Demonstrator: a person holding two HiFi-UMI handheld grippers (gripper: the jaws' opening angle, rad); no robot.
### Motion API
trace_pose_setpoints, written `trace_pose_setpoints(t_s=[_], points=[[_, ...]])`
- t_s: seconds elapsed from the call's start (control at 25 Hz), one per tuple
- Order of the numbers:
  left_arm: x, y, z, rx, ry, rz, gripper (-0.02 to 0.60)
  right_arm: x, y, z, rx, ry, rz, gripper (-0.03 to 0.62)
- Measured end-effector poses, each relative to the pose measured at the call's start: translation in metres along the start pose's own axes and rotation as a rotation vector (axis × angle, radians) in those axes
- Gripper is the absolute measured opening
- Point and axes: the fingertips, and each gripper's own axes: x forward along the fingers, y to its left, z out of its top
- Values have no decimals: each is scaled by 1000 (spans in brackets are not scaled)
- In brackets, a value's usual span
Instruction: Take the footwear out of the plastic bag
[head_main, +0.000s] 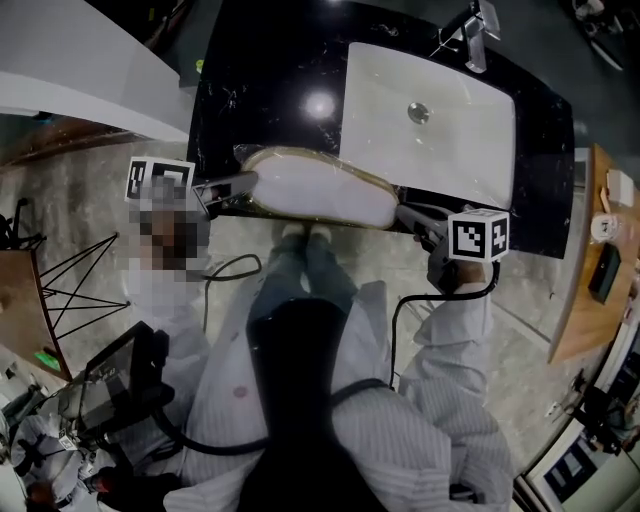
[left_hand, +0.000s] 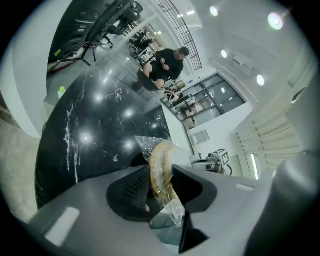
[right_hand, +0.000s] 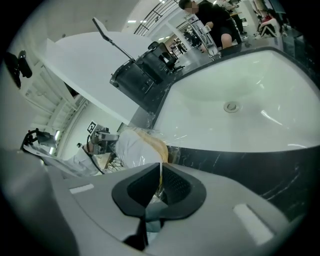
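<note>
A white slipper (head_main: 320, 190) with a tan sole edge lies in a clear plastic bag (head_main: 262, 157) on the front edge of the black marble counter (head_main: 260, 80). My left gripper (head_main: 245, 185) is at the bag's left end. In the left gripper view the slipper's tan rim (left_hand: 160, 160) and crumpled plastic (left_hand: 175, 212) sit pinched between the left gripper's (left_hand: 162, 187) jaws. My right gripper (head_main: 405, 213) is at the bag's right end. In the right gripper view the right gripper (right_hand: 161, 182) is nearly shut on a thin fold of plastic (right_hand: 160, 172), with the bagged slipper (right_hand: 132, 147) just beyond.
A white sink (head_main: 450, 150) with a chrome faucet (head_main: 475, 30) is set in the counter behind the slipper. A wooden table (head_main: 585, 250) with small items stands at the right. At the left are a black tripod (head_main: 70, 275) and camera gear (head_main: 110, 390). A person in black (left_hand: 167, 65) stands far off.
</note>
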Motion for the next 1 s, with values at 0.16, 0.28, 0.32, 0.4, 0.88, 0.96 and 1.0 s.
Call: trace_pose_setpoints(t_s=[0.16,0.28,0.32,0.4,0.88,0.96,1.0], points=[[-1,-9,-1,-31,-23,-86,95,-6,-8,-2,0,-2,-21,18],[-2,-9,-1,-49,-38,-121,80,-9,-12,-2,-7,-3,-31,15],[-3,-10,-1,-61,-49,-134,74,-10,-13,-1,-10,-8,-30,16],[-7,-11,-2,-96,-69,-152,63,-14,-13,2,-14,-27,-18,17],[-33,-43,8,-121,-182,-368,51,-49,15,30,-24,-179,229,129],[-40,-54,13,-82,-201,-397,49,-54,22,38,-69,-201,245,140],[-45,-59,17,-45,-212,-405,49,-57,25,42,-87,-213,254,151]])
